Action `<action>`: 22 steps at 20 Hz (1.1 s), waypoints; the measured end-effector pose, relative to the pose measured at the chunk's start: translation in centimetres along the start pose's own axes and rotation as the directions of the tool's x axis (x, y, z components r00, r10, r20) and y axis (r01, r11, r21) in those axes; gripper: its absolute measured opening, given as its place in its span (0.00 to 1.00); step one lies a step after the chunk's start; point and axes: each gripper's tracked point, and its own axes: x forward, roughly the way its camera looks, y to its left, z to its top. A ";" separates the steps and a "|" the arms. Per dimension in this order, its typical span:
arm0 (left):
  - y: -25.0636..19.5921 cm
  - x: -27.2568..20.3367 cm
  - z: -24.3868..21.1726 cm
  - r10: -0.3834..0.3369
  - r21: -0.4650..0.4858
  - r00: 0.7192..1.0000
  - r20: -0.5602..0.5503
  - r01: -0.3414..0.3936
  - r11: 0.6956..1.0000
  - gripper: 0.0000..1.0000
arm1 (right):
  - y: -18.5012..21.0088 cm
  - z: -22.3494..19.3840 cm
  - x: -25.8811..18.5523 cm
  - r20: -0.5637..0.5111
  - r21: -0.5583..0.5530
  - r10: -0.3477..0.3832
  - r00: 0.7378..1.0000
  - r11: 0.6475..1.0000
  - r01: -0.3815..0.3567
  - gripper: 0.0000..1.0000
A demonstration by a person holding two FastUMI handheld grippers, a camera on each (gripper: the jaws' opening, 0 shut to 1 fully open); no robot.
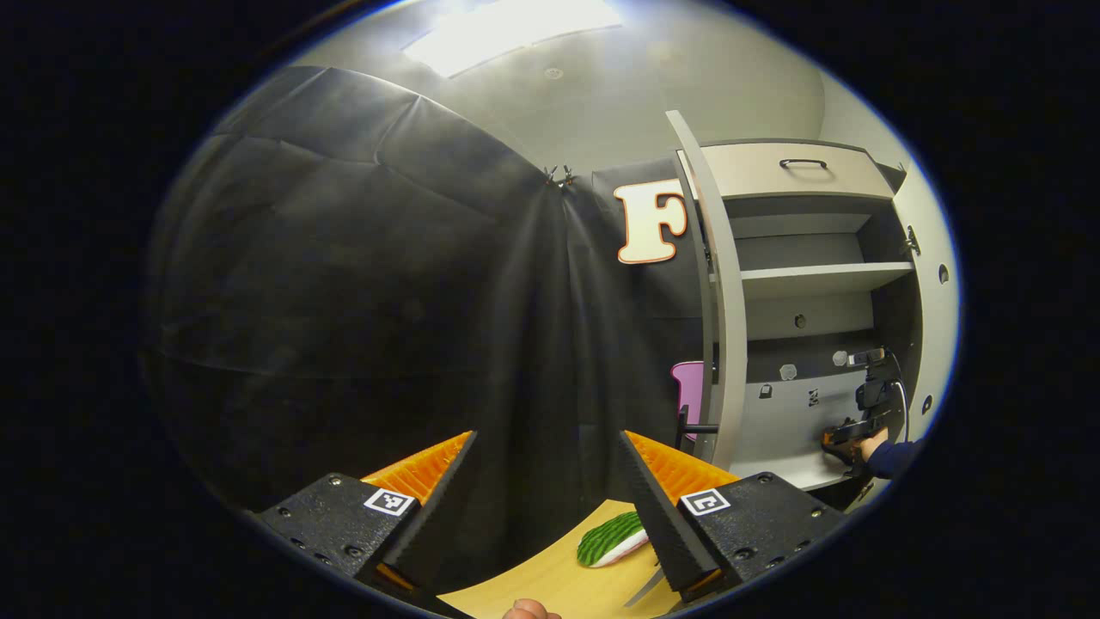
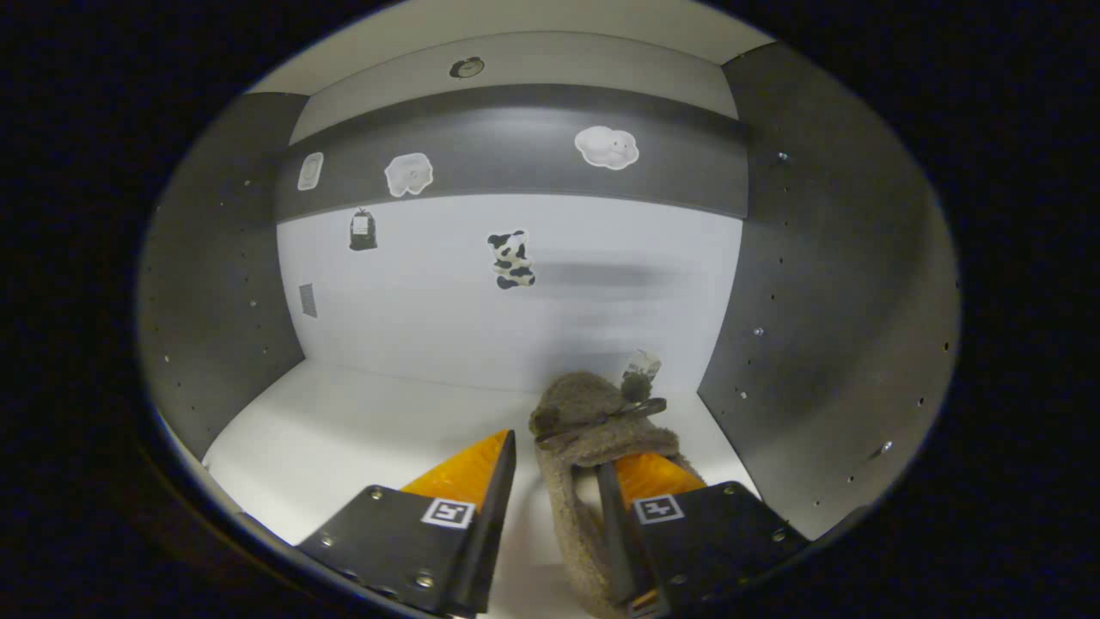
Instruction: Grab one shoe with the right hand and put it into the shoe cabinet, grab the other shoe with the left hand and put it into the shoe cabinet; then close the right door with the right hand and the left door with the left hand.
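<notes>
Holding right gripper (image 2: pixel 554 481) spread around fuzzy brown shoe (image 2: pixel 593 421) on smooth white cabinet floor (image 2: pixel 344 421); our left gripper (image 1: pixel 546 481) gaped, nothing pinched.

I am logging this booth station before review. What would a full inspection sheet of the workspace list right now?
Surface: wooden table top below the left hand-held gripper; white cabinet floor in the right gripper view.
Job's things: one fuzzy brown shoe lies on the cabinet floor, between the open fingers of the right hand-held gripper. Shoe cabinet stands with both doors open.
Clutter: green-and-white object on the table; pink item behind the left door.
Grippers: left one open, empty; right one open around the shoe.
Cables: one by the far gripper.
Surroundings: black cloth wall, ceiling light, stickers on the cabinet's back panel.
</notes>
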 end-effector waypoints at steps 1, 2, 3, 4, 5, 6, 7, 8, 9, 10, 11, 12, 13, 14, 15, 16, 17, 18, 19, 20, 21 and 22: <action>-0.3 0.1 0.0 -0.014 0.001 1.000 0.002 0.014 1.000 0.94 | -0.1 0.1 -0.4 0.003 -0.017 -0.004 1.000 1.000 0.004 0.56; -0.6 0.2 0.1 -0.030 0.000 1.000 0.004 0.030 1.000 0.94 | -0.1 0.3 -0.8 0.008 -0.033 -0.002 1.000 0.999 0.002 0.58; -0.9 0.2 0.1 -0.045 -0.004 0.999 0.007 0.045 0.999 0.94 | 0.0 0.3 -1.3 0.006 -0.046 0.003 1.000 0.999 -0.002 0.66; -1.3 0.2 0.1 -0.062 -0.011 0.998 0.009 0.063 0.998 0.94 | -0.1 0.1 -1.9 0.001 -0.055 0.002 1.000 0.998 -0.002 0.67; -1.7 0.2 0.1 -0.080 -0.018 0.997 0.011 0.080 0.997 0.94 | 0.0 0.2 -2.5 0.001 -0.057 0.008 1.000 0.998 -0.008 0.69; -2.0 0.2 -0.1 -0.099 -0.023 0.995 0.011 0.099 0.995 0.94 | 0.2 0.2 -3.3 0.000 -0.059 0.016 1.000 0.998 -0.016 0.71; -2.4 0.0 -0.3 -0.118 -0.023 0.993 0.008 0.118 0.993 0.94 | 0.3 0.3 -4.2 0.001 -0.065 0.024 1.000 0.998 -0.024 0.71; -2.6 0.0 -0.2 -0.135 -0.022 0.991 0.015 0.136 0.990 0.94 | 0.4 0.5 -5.1 0.007 -0.072 0.033 0.999 0.997 -0.033 0.69; -3.0 -0.1 -0.2 -0.155 -0.022 0.988 0.021 0.155 0.988 0.94 | 0.5 0.9 -6.1 0.017 -0.077 0.041 0.999 0.996 -0.039 0.71; -3.4 -0.2 -0.4 -0.177 -0.023 0.984 0.020 0.178 0.984 0.94 | 0.7 1.3 -7.2 0.032 -0.081 0.049 0.998 0.996 -0.046 0.71; -3.7 -0.3 -0.6 -0.198 -0.021 0.980 0.017 0.198 0.980 0.94 | 0.9 1.9 -8.3 0.046 -0.086 0.055 0.997 0.995 -0.051 0.71; -3.9 -0.3 -0.6 -0.215 -0.019 0.977 0.020 0.215 0.976 0.97 | 1.1 2.2 -9.6 0.057 -0.091 0.065 0.996 0.994 -0.059 0.71; -4.2 -0.4 -0.5 -0.230 -0.018 0.973 0.026 0.230 0.973 0.99 | 1.4 2.7 -10.9 0.071 -0.093 0.075 0.995 0.993 -0.069 0.71; -4.4 -0.5 -0.4 -0.246 -0.017 0.969 0.031 0.247 0.969 0.99 | 1.6 3.2 -12.2 0.089 -0.098 0.083 0.993 0.992 -0.074 0.71; -4.7 -0.7 -0.4 -0.263 -0.018 0.964 0.035 0.264 0.964 0.99 | 1.8 3.7 -13.6 0.110 -0.107 0.089 0.990 0.991 -0.077 0.71; -5.1 -0.8 -0.4 -0.280 -0.019 0.959 0.036 0.281 0.959 0.94 | 2.1 4.1 -15.0 0.129 -0.118 0.097 0.987 0.990 -0.082 0.71; -5.4 -1.1 -0.4 -0.300 -0.020 0.953 0.038 0.301 0.953 0.97 | 2.3 4.5 -16.5 0.148 -0.132 0.106 0.983 0.987 -0.087 0.71; -5.9 -1.4 -0.4 -0.322 -0.027 0.946 0.040 0.323 0.946 0.97 | 2.5 4.7 -18.0 0.167 -0.146 0.112 0.980 0.985 -0.087 0.72; -6.4 -1.7 -0.5 -0.345 -0.034 0.938 0.040 0.346 0.938 0.97 | 2.8 5.1 -19.6 0.186 -0.157 0.119 0.975 0.983 -0.090 0.75; -7.0 -2.0 -0.6 -0.370 -0.043 0.928 0.037 0.371 0.928 0.94 | 3.0 5.5 -21.1 0.207 -0.164 0.123 0.971 0.982 -0.090 0.77; -7.7 -2.3 -0.7 -0.396 -0.051 0.918 0.034 0.397 0.916 0.94 | 3.2 6.1 -22.8 0.232 -0.166 0.130 0.964 0.982 -0.092 0.77; -8.5 -2.6 -1.0 -0.423 -0.057 0.906 0.029 0.424 0.904 0.94 | 3.4 6.7 -24.4 0.259 -0.160 0.134 0.956 0.983 -0.095 0.77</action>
